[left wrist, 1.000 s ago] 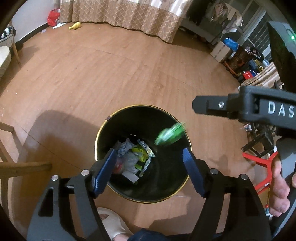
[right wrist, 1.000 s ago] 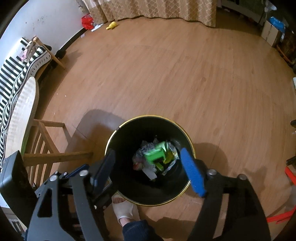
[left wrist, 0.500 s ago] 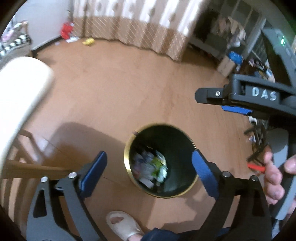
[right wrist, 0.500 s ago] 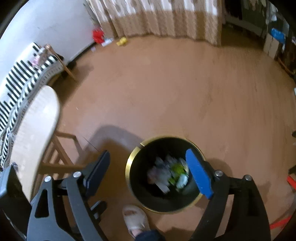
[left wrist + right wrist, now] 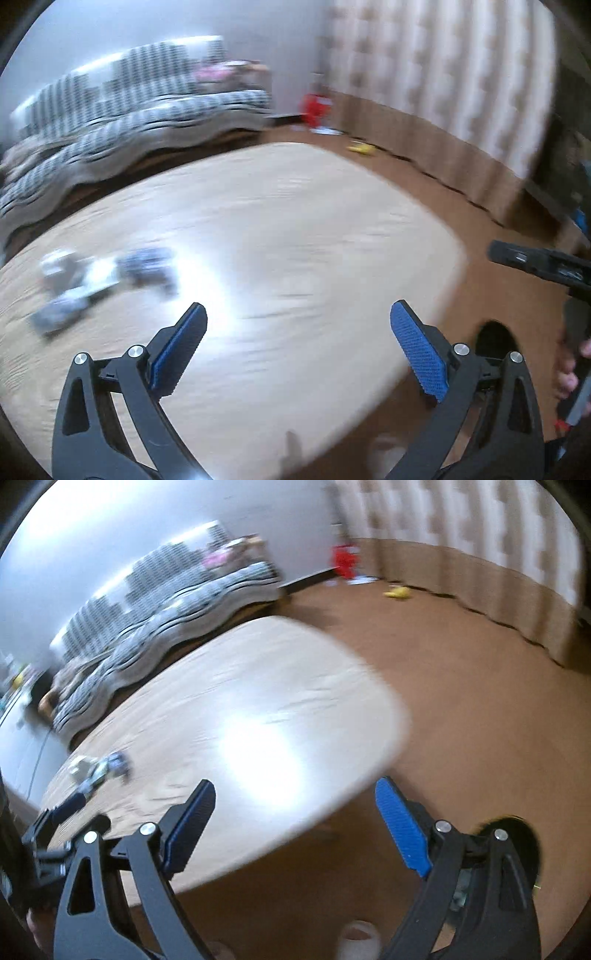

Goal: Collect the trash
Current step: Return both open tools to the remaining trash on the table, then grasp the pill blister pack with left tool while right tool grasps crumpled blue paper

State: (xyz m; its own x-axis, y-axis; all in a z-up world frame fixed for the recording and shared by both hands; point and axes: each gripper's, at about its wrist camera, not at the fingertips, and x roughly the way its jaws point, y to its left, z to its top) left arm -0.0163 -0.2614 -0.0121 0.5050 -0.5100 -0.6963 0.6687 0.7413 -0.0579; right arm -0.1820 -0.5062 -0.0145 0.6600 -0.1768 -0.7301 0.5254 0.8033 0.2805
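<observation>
Both hands are off the black bin (image 5: 517, 834) now, left gripper (image 5: 297, 349) and right gripper (image 5: 295, 825) empty with jaws just opened wide, and blurred wrappers (image 5: 99, 280) on the pale table (image 5: 295, 221) look left to collect.

Blurred wrappers (image 5: 92, 284) lie on the pale wooden table (image 5: 295, 229).
</observation>
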